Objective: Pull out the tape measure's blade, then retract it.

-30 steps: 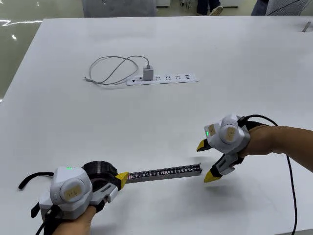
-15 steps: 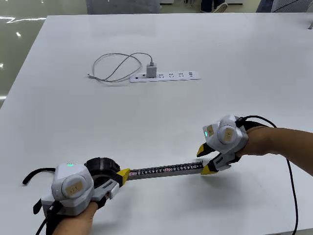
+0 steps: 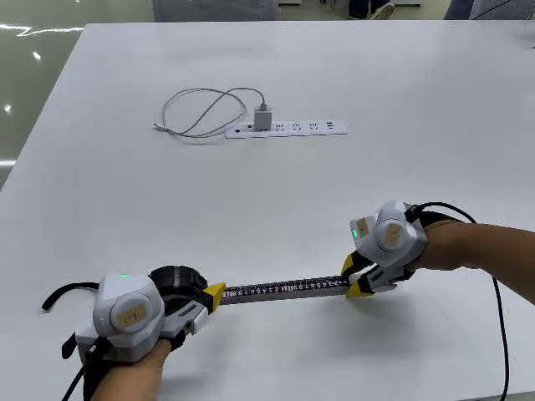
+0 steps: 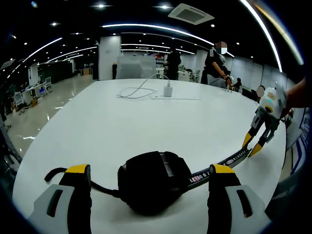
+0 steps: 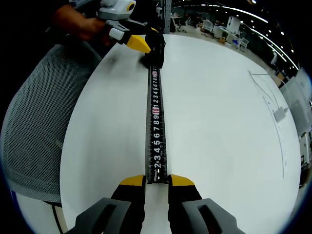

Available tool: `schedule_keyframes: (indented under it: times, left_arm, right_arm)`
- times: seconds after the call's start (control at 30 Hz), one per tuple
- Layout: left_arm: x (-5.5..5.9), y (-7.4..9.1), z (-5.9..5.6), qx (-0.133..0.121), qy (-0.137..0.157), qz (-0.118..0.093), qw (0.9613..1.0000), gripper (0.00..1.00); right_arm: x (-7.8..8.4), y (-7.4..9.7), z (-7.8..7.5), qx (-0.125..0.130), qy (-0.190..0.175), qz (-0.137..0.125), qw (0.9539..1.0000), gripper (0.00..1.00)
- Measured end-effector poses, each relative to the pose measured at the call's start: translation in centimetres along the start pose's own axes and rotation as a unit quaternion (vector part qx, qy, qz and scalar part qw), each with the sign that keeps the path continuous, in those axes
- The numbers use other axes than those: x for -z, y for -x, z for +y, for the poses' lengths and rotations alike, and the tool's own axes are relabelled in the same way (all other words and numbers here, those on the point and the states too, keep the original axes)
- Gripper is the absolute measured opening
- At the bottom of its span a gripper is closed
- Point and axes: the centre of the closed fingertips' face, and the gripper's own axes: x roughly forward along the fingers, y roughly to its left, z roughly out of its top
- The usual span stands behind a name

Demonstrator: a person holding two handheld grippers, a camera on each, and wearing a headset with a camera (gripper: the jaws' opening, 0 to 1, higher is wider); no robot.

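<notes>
On the white table, right tongs pinch the blade end; left tongs stand apart around the tape measure.

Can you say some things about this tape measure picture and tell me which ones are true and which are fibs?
1. The right gripper is pinching the end of the blade. True.
2. The blade is rolled all the way inside. False: it stretches out from the black case.
3. A white charger is plugged into the power strip. True.
4. The left gripper is far away from the case. False: its jaws stand on either side of the case.
</notes>
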Motion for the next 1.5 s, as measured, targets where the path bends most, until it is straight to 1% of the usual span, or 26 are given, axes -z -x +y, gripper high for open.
schedule_keyframes:
  times: [0.13, 0.2, 0.27, 0.33, 0.43, 0.47, 0.5, 0.53, 0.57, 0.6, 0.67, 0.7, 0.87, 0.93, 1.0, 1.03, 1.13, 1.17, 1.2, 1.27, 1.33, 1.4, 1.43, 1.47, 1.5]
  left_arm:
    - [0.0, 0.0, 0.1, -0.001, 0.0, 0.0, 1.0, 0.99]
    - [0.0, 0.0, 0.1, -0.001, -0.004, 0.001, 1.0, 0.99]
    - [0.4, -0.1, -0.2, 0.005, -0.006, 0.012, 0.9999, 0.99]
    - [0.5, -0.2, -0.2, 0.001, -0.017, 0.011, 0.9998, 0.99]
    - [0.4, -0.2, -0.3, 0.003, -0.012, 0.008, 0.9999, 0.99]
    - [0.3, -0.2, -0.3, 0.001, -0.012, 0.006, 0.9999, 0.99]
    - [0.3, -0.3, -0.3, 0.001, -0.012, 0.006, 0.9999, 0.98]
    - [0.5, -0.5, -0.3, -0.001, -0.013, 0.012, 0.9998, 0.98]
    - [1.0, -0.4, 0.3, -0.018, -0.025, 0.028, 0.9991, 0.99]
    - [0.9, -0.7, 0.2, -0.015, -0.02, 0.021, 0.9995, 0.99]
    - [0.6, -0.9, 0.3, -0.015, -0.001, 0.015, 0.9998, 0.99]
    - [0.5, -0.9, 0.3, -0.018, 0.002, 0.014, 0.9997, 0.98]
    - [0.1, -1.0, 0.1, -0.015, 0.009, 0.008, 0.9998, 0.87]
    - [0.3, -1.2, -0.1, -0.013, 0.009, 0.011, 0.9998, 0.85]
    - [0.4, -1.3, -0.1, -0.013, 0.005, 0.012, 0.9998, 0.79]
    - [0.5, -1.3, 0.0, -0.014, 0.007, 0.016, 0.9997, 0.75]
    - [0.8, -1.3, 0.1, -0.019, 0.017, 0.023, 0.9994, 0.71]
    - [0.9, -1.4, 0.2, -0.021, 0.02, 0.025, 0.9993, 0.72]
    - [1.1, -1.4, 0.3, -0.026, 0.019, 0.031, 0.999, 0.74]
    - [1.2, -1.4, 0.2, -0.024, 0.027, 0.034, 0.9988, 0.73]
    - [1.2, -1.4, 0.1, -0.022, 0.017, 0.034, 0.999, 0.71]
    - [1.2, -1.4, -0.3, -0.018, 0.015, 0.036, 0.9991, 0.67]
    - [1.1, -1.4, -0.4, -0.019, 0.009, 0.037, 0.9991, 0.66]
    - [1.0, -1.4, -0.2, -0.027, -0.01, 0.037, 0.9989, 0.66]
    - [1.1, -1.5, -0.5, -0.024, -0.008, 0.04, 0.9989, 0.65]
  right_arm:
    - [0.0, 0.0, -0.1, 0.002, -0.003, 0.0, 1.0, 0.12]
    - [0.1, 0.0, -0.1, 0.003, -0.011, 0.0, 0.9999, 0.12]
    - [0.1, 0.0, -0.1, 0.002, -0.015, 0.001, 0.9999, 0.11]
    - [0.1, -0.1, -0.2, 0.004, -0.02, 0.006, 0.9998, 0.11]
    - [0.0, -0.1, -0.1, 0.006, -0.011, 0.018, 0.9998, 0.1]
    - [0.0, -0.1, -0.1, 0.007, -0.015, 0.019, 0.9997, 0.1]
    - [0.0, -0.1, 0.0, 0.01, -0.038, 0.018, 0.9991, 0.1]
    - [0.0, -0.1, -0.1, 0.01, -0.048, 0.012, 0.9987, 0.1]
    - [0.1, -0.1, -0.2, 0.01, -0.044, 0.012, 0.9989, 0.1]
    - [0.1, -0.1, -0.2, 0.012, -0.05, 0.011, 0.9986, 0.1]
    - [0.1, -0.1, -0.1, 0.015, -0.052, 0.013, 0.9984, 0.1]
    - [0.1, -0.2, -0.1, 0.016, -0.05, 0.016, 0.9985, 0.1]
    - [0.0, -0.2, -0.1, 0.014, -0.041, 0.034, 0.9985, 0.1]
    - [0.0, -0.2, -0.1, 0.014, -0.042, 0.04, 0.9982, 0.1]
    - [0.0, -0.2, -0.2, 0.012, -0.042, 0.044, 0.9981, 0.11]
    - [0.0, -0.2, -0.2, 0.011, -0.042, 0.046, 0.998, 0.11]
    - [0.0, -0.2, -0.2, 0.01, -0.048, 0.049, 0.9976, 0.11]
    - [0.0, -0.2, -0.2, 0.011, -0.053, 0.049, 0.9973, 0.1]
    - [0.1, -0.2, -0.3, 0.012, -0.082, 0.048, 0.9954, 0.1]
    - [0.1, -0.2, -0.4, 0.011, -0.073, 0.048, 0.9961, 0.1]
    - [0.1, -0.2, -0.3, 0.01, -0.07, 0.051, 0.9962, 0.1]
    - [0.1, -0.2, -0.3, 0.007, -0.068, 0.051, 0.9964, 0.09]
    - [0.1, -0.2, -0.3, 0.005, -0.06, 0.049, 0.997, 0.09]
    - [0.2, -0.2, -0.2, 0.006, -0.054, 0.046, 0.9975, 0.09]
    - [0.2, -0.2, -0.2, 0.006, -0.055, 0.044, 0.9975, 0.08]
